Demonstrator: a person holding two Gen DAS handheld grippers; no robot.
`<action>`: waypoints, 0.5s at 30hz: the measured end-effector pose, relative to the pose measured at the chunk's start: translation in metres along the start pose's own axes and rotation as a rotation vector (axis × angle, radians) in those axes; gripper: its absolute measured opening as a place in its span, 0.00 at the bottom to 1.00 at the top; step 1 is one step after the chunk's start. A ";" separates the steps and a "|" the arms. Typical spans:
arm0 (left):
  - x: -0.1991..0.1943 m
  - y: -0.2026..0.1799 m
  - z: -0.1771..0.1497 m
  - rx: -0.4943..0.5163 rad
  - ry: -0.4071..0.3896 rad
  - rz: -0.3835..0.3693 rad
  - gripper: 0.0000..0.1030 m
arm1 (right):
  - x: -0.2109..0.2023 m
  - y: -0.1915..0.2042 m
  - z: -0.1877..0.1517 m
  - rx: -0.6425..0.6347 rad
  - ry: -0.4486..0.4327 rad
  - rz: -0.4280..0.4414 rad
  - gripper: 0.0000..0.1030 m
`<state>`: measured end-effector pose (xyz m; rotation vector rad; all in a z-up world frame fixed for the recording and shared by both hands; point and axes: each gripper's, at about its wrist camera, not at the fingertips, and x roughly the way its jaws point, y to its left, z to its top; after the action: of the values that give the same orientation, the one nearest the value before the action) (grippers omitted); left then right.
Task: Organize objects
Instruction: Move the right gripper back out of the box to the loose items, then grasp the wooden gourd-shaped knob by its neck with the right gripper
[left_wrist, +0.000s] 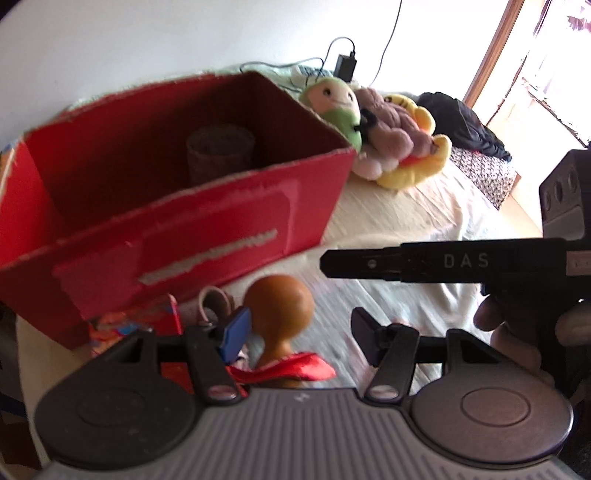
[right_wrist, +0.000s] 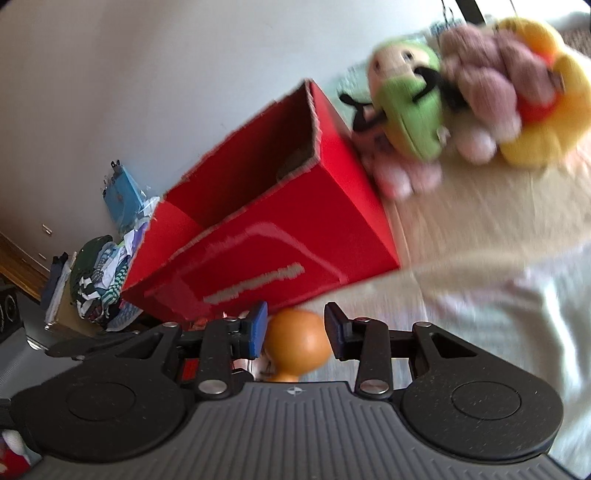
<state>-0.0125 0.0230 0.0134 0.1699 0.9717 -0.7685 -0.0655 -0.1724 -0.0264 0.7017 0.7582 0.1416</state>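
Observation:
A wooden figure with a round brown head (left_wrist: 279, 306) and a red cape (left_wrist: 295, 371) stands on the bed in front of a red cardboard box (left_wrist: 221, 229). My left gripper (left_wrist: 299, 326) is open, and the head sits between its fingers, close to the blue left pad (left_wrist: 236, 328). In the right wrist view, the head (right_wrist: 297, 341) shows in the gap of my open right gripper (right_wrist: 297, 326). From the left wrist view, the right gripper (left_wrist: 327, 263) has its tip just above and to the right of the head, not around it. The box (right_wrist: 258, 240) holds a woven basket (left_wrist: 219, 155).
Green, pink and yellow plush toys (left_wrist: 388, 129) lie to the right of the box on the cream sheet (left_wrist: 406, 221). A colourful packet (left_wrist: 136, 321) and a beige ring (left_wrist: 214, 299) lie by the box's front. A dark garment (left_wrist: 461, 122) lies beyond. Piled clothes (right_wrist: 99, 280) sit left of the box.

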 end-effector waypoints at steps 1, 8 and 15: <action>0.002 -0.001 -0.001 0.000 0.004 -0.004 0.60 | 0.001 -0.004 -0.001 0.023 0.016 0.008 0.36; 0.022 0.004 -0.008 -0.030 0.068 -0.036 0.60 | 0.012 -0.022 -0.009 0.152 0.128 0.063 0.30; 0.039 0.009 -0.012 -0.049 0.123 -0.049 0.60 | 0.022 -0.026 -0.015 0.175 0.204 0.087 0.30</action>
<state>-0.0019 0.0152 -0.0265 0.1525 1.1134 -0.7859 -0.0625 -0.1762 -0.0630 0.8959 0.9430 0.2305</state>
